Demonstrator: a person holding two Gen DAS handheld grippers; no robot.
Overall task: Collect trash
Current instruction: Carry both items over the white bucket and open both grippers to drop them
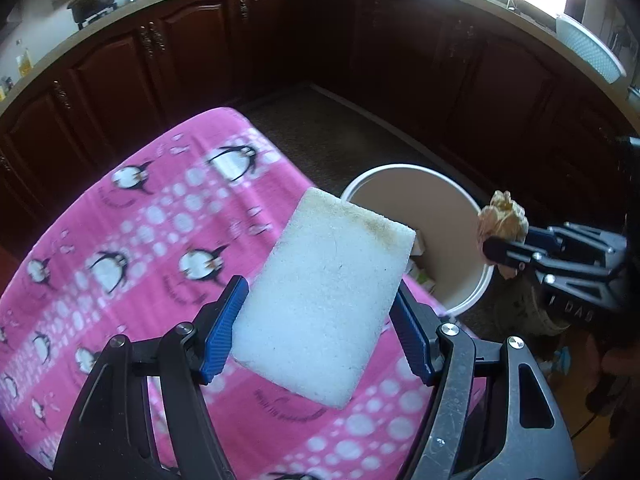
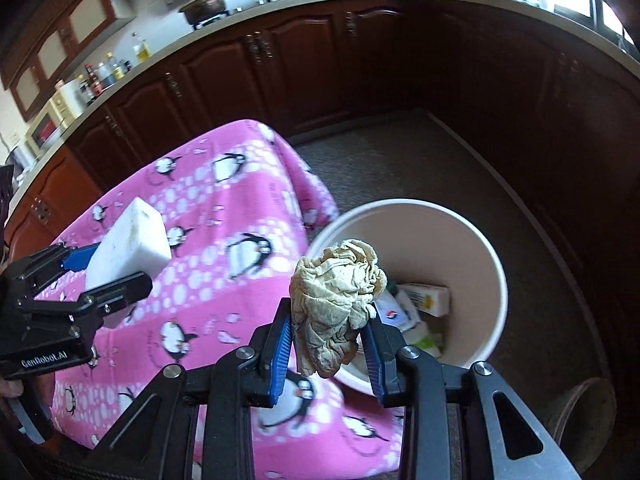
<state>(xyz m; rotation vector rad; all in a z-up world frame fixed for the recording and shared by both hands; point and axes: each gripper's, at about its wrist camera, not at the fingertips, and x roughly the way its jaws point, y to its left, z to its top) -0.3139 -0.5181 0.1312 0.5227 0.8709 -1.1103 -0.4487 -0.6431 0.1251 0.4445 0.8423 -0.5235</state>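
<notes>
My left gripper [image 1: 318, 312] is shut on a white sponge block [image 1: 324, 296] with a stained far edge, held above the pink penguin cloth [image 1: 132, 240]. It also shows in the right wrist view [image 2: 128, 248]. My right gripper [image 2: 328, 338] is shut on a crumpled yellowish paper wad [image 2: 338, 300], held at the near rim of the white bin [image 2: 496, 276]. In the left wrist view the right gripper [image 1: 500, 254] holds the wad [image 1: 502, 220] at the bin's right rim [image 1: 484, 280]. The bin holds several packets [image 2: 424, 300].
The cloth-covered table [image 2: 240, 184] stands left of the bin on a dark carpet floor [image 2: 400, 152]. Dark wooden cabinets [image 1: 192, 52] with a counter, pans and bottles [image 2: 104, 76] ring the room. A round brownish object [image 2: 580, 412] sits on the floor right of the bin.
</notes>
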